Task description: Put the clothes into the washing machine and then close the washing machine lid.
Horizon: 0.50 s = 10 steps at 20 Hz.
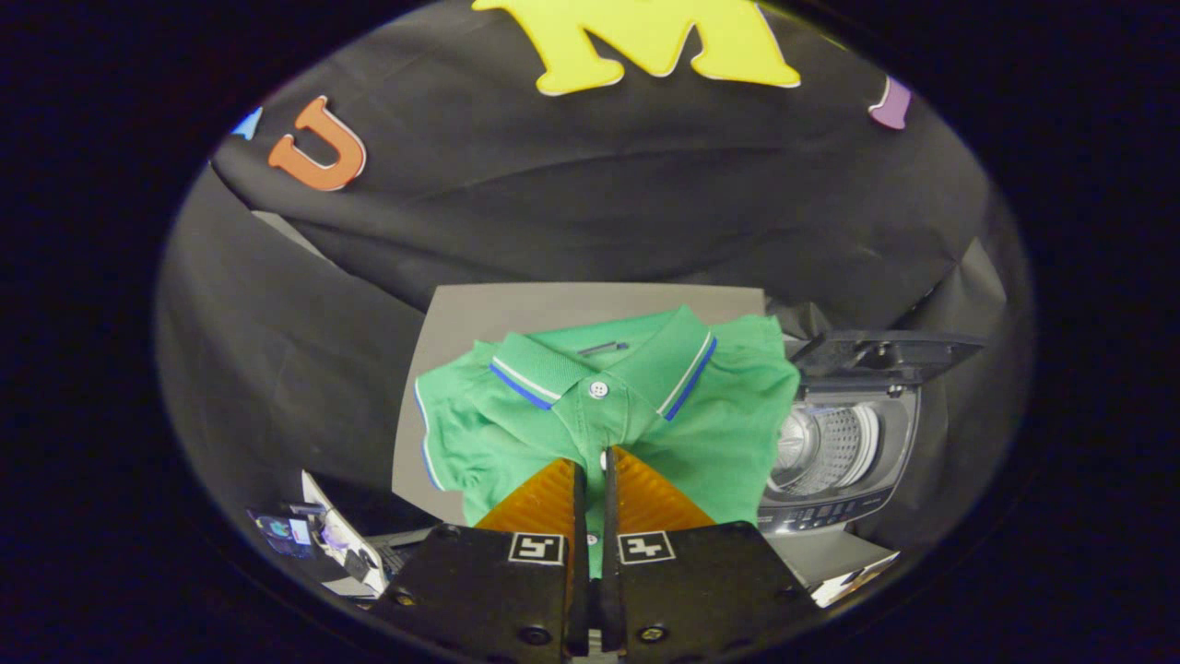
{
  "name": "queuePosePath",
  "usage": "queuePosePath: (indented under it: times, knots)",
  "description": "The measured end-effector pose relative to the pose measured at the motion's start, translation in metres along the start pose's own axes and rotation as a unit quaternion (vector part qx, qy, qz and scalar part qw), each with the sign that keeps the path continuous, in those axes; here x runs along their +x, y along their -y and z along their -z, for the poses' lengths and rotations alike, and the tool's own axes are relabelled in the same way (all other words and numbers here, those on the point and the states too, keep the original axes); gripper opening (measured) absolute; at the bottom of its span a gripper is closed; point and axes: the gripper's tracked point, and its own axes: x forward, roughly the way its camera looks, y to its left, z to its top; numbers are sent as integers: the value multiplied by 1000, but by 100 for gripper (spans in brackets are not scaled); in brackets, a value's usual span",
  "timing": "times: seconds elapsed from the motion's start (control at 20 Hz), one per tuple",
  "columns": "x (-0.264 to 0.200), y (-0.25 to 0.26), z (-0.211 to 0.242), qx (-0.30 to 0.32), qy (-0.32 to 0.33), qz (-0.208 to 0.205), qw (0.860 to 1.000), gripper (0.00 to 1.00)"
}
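Green polo shirt (599, 406) on grey mat (461, 323), jaws clenched on placket, washing machine (834, 461) w/ lid up just beside.

- The polo shirt (599, 415) lay spread flat on the desk (479, 314), collar at the far side and hem toward the hand-held gripper (595, 470).
- The gripper's two fingers (539, 503) stood close together over the shirt's front, just below its top button, with a narrow strip of cloth showing between them; whether they pressed on it could not be told.
- The washing machine (843, 452) stood to the right of the shirt, just beside its right sleeve.
- Its lid (885, 350) was raised at the back above the drum (825, 447).
- The booth wall (599, 203) hung behind the desk.
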Motion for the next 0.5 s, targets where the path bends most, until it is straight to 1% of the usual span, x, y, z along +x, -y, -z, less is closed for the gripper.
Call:
queuePosePath:
  times: [0.15, 0.3, 0.5]
  knots:
    - [-15, 22, 5, 3, 9, 11, 1000, 8]
    - [-29, 44, 11, 11, 20, 13, 1000, 8]
    - [-54, 86, 12, 18, 60, 45, 997, 8]
